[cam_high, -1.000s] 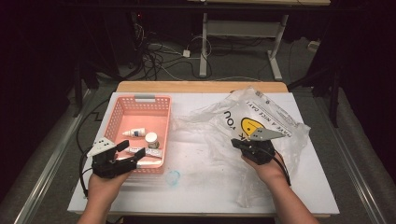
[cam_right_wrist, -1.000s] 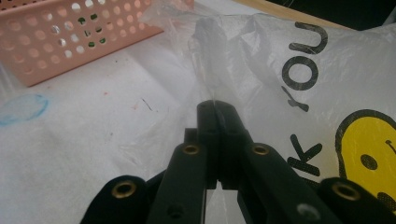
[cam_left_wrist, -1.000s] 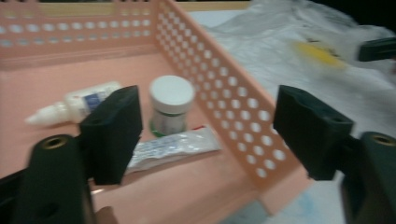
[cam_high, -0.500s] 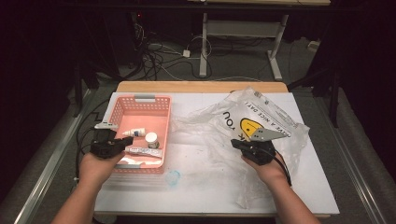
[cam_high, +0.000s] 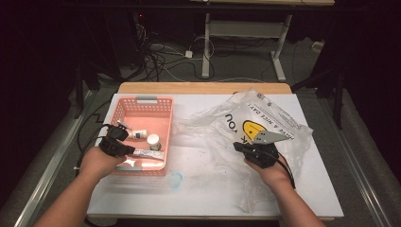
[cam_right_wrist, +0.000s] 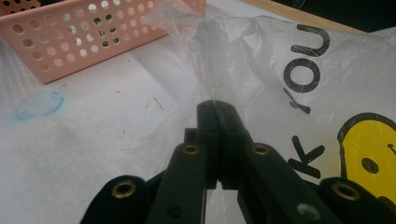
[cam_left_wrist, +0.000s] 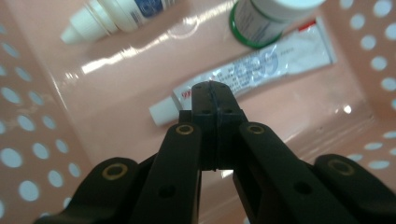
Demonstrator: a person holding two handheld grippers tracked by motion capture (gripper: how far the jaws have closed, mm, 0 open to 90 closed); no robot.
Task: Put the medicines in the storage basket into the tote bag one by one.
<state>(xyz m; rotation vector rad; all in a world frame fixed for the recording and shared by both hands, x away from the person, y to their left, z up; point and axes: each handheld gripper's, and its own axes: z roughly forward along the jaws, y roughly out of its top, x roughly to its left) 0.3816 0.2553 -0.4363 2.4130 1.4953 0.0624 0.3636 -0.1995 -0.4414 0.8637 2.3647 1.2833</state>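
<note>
Both jaws of left gripper [cam_left_wrist: 212,91] meet above tube [cam_left_wrist: 261,67]

Lighting: overhead; bench [cam_high: 198,184] bright, surroundings near black. Glare: streaks on basket floor [cam_left_wrist: 140,46] beyond the jaws. Focus: jaws soft at close range. Shadows: faint under the jaws.
</note>
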